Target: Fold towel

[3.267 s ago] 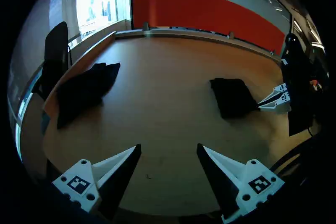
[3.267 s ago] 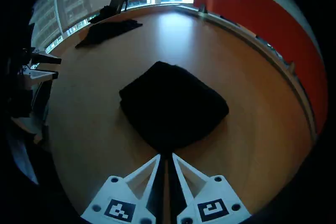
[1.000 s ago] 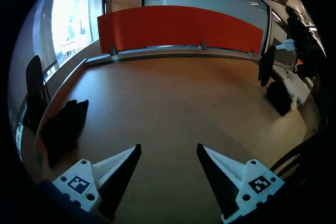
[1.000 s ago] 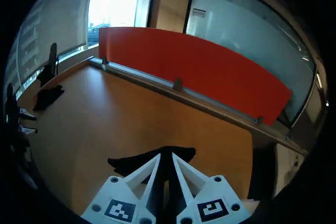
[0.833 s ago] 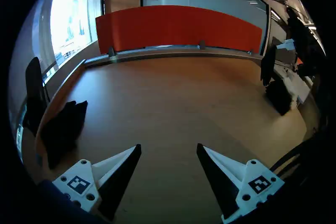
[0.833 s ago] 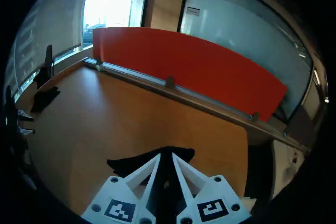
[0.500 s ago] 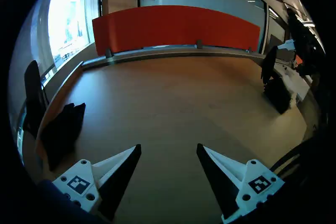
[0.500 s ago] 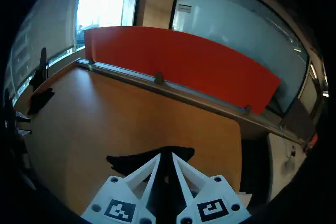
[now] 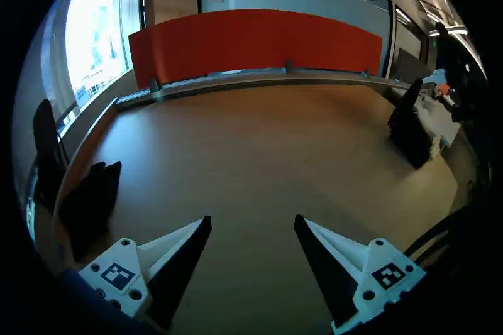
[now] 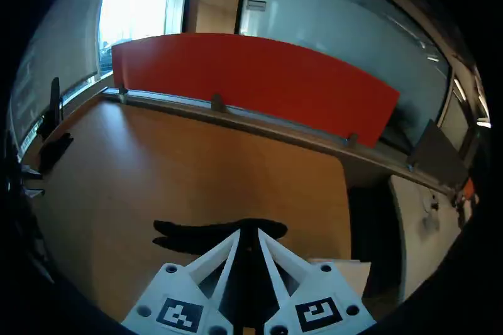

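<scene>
A: Fingers, quick?
B: The right gripper [image 10: 249,229] is clamped tight on the towel [image 10: 188,234], with dark cloth pinched at the tips. The left gripper [image 9: 251,219] is spread wide and holds nothing, low over the near table [image 9: 251,146].
A: Towel location?
B: At the right gripper's tips, over the near right part of the table, close to its right edge. In the left gripper view, the dark bundle [image 9: 409,137] at the far right is probably the same towel.
A: Risks?
B: The pinch looks like edge only, so the cloth could slide out. It hangs from one point, so the folded layers may fall open. It's also near the table's right edge, and a drop there could end on the floor. The left gripper is well apart and gives no support.
A: Hard to read?
B: Most of the towel is hidden behind the fingers. It's black on black with no fold lines visible. Can't tell if it touches the table or is lifted. The dark cloth pile [image 9: 88,200] at the left edge has an unclear shape, so can't tell if it's more towels.
</scene>
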A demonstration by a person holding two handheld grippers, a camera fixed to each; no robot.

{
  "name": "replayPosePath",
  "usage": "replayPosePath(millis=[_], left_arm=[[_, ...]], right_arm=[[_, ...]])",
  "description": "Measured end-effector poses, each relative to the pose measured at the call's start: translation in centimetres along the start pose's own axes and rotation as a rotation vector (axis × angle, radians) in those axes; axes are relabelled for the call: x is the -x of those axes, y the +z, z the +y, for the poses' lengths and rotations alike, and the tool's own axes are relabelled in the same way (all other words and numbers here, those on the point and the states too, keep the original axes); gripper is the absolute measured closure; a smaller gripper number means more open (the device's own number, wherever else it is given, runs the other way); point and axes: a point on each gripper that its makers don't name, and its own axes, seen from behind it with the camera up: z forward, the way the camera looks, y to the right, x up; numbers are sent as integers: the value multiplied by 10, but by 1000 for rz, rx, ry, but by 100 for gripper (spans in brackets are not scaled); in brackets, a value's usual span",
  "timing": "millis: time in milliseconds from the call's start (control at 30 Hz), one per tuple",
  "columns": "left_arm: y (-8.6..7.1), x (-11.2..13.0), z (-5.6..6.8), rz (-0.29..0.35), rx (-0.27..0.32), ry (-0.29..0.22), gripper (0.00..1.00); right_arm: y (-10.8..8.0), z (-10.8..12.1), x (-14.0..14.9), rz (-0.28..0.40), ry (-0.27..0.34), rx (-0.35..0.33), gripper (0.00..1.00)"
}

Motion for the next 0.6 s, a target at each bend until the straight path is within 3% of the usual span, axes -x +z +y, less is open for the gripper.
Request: replayPosePath(millis=[300, 600], left_arm=[[0, -2, 10, 0, 11, 23, 2], [-3, 3, 12, -7, 5, 35, 2]], right_arm=[[-18, 12, 61, -43, 56, 31, 96], [-23, 22, 122, -99, 120, 64, 96]])
